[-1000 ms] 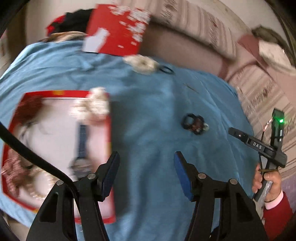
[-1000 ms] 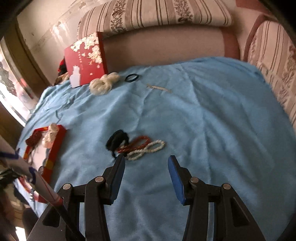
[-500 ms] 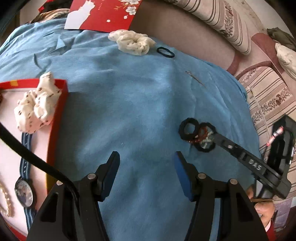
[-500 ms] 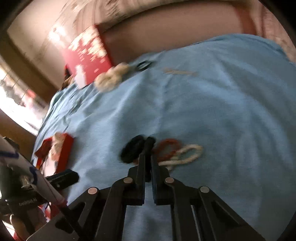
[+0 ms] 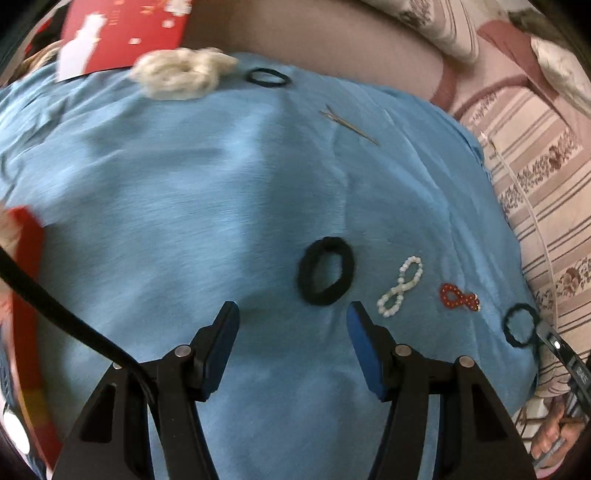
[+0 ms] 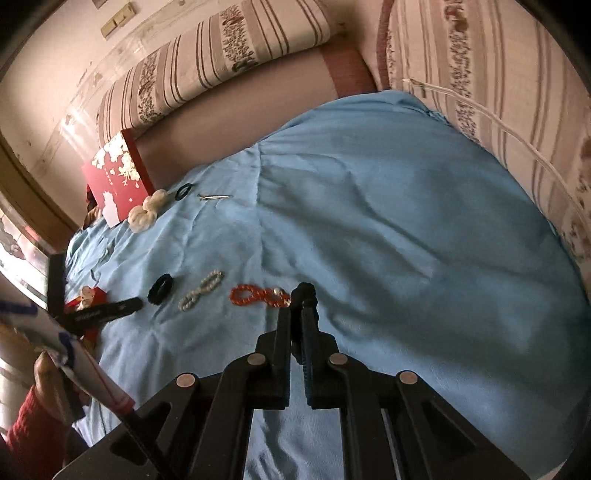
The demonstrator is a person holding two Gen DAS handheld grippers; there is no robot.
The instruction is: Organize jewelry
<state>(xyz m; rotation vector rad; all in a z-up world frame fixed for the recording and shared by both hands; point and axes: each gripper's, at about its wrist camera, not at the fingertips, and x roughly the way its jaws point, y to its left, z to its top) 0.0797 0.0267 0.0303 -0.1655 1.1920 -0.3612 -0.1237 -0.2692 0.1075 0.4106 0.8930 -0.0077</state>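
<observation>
— Across the seat, what covers it?
— A wrinkled light-blue cloth (image 6: 406, 221), with striped floral cushions (image 6: 221, 62) at twelve o'clock and a red flowered box lid (image 5: 122, 33) propped behind.
— And the grippers?
— The right gripper (image 6: 302, 295) is clenched on a thin black hair tie (image 5: 519, 325), beside the red bead bracelet (image 6: 258, 295). The left gripper (image 5: 291, 343) stands released; the thick black fabric hair band (image 5: 327, 271) lies at its one o'clock, a white pearl bracelet (image 5: 400, 286) further right.

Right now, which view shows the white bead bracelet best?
Left wrist: the white bead bracelet lies close, its figure-eight loops and beads distinct. In the right wrist view it is smaller, farther off and blurrier.
</observation>
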